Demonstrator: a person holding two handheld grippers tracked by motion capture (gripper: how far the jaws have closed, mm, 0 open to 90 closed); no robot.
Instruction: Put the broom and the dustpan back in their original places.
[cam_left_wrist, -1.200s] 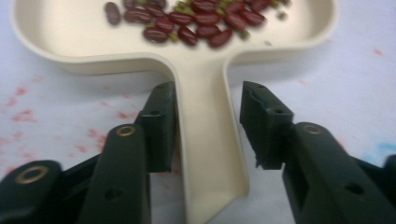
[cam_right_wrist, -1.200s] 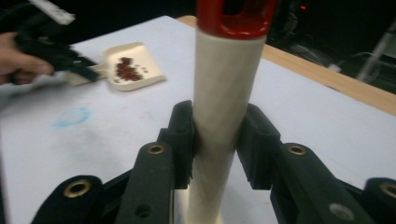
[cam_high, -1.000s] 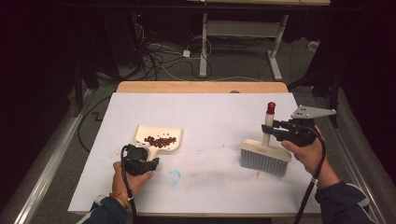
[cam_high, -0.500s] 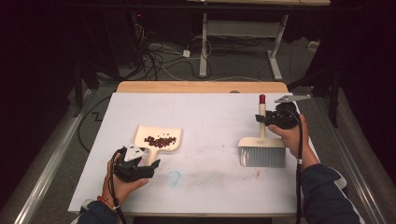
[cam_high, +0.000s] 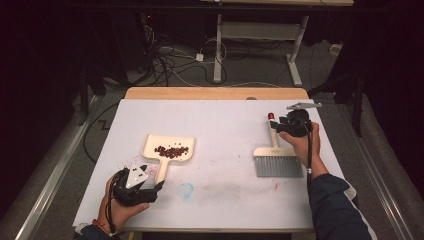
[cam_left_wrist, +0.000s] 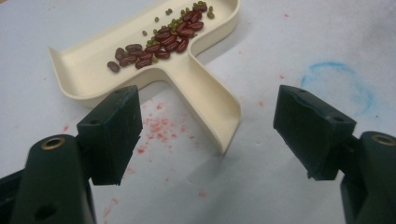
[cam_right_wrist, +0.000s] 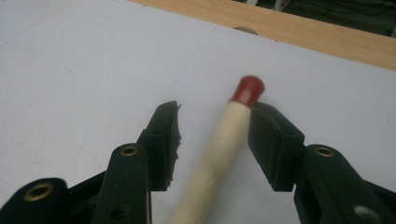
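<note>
Two claws over a white tabletop (cam_high: 225, 125), each at a tool's handle.

The left claw (cam_left_wrist: 208, 133) stands wide, holding nothing; the cream dustpan (cam_left_wrist: 154, 70) lies just beyond it toward 12 o'clock, red and green beans (cam_left_wrist: 161, 39) in its pan and its handle pointing back between the jaws. At 3 o'clock on the tabletop, the right claw (cam_right_wrist: 212, 140) stands narrowly apart around the brush (cam_high: 277, 160) handle, whose red tip lies between the jaws; the bristles rest on the tabletop.
</note>
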